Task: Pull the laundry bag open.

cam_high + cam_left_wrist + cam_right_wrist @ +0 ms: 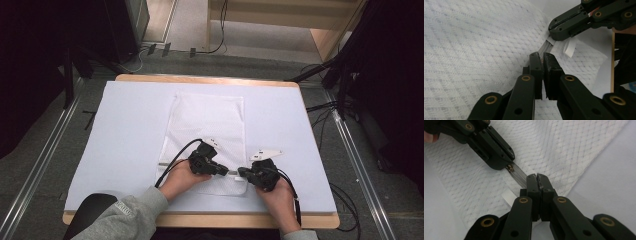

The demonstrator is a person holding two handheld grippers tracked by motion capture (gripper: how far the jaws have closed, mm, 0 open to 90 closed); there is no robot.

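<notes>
So the biggest thing is the table, covered in a white sheet, with a wooden edge showing at the near and far sides. Lying flat in the middle of it is a white mesh bag, long side running from far to near, with its zipper crossing the near end from left to right.

Both of the person's hands come in from the near edge, grey sleeves on, and meet right at that zipper, close together near the bag's near right corner.

The left gripper has its jaws pinched together on the zipper; in the right gripper view you can see the little metal slider sitting right at its tips. The right gripper is clamped on the zipper tape just to the right of that, jaws pressed tight with the grey strip running into them. A short stretch of zipper spans between the two.

Smallest bit: a white ribbon tab sticks out of the bag seam just beside the right gripper's tips.
</notes>
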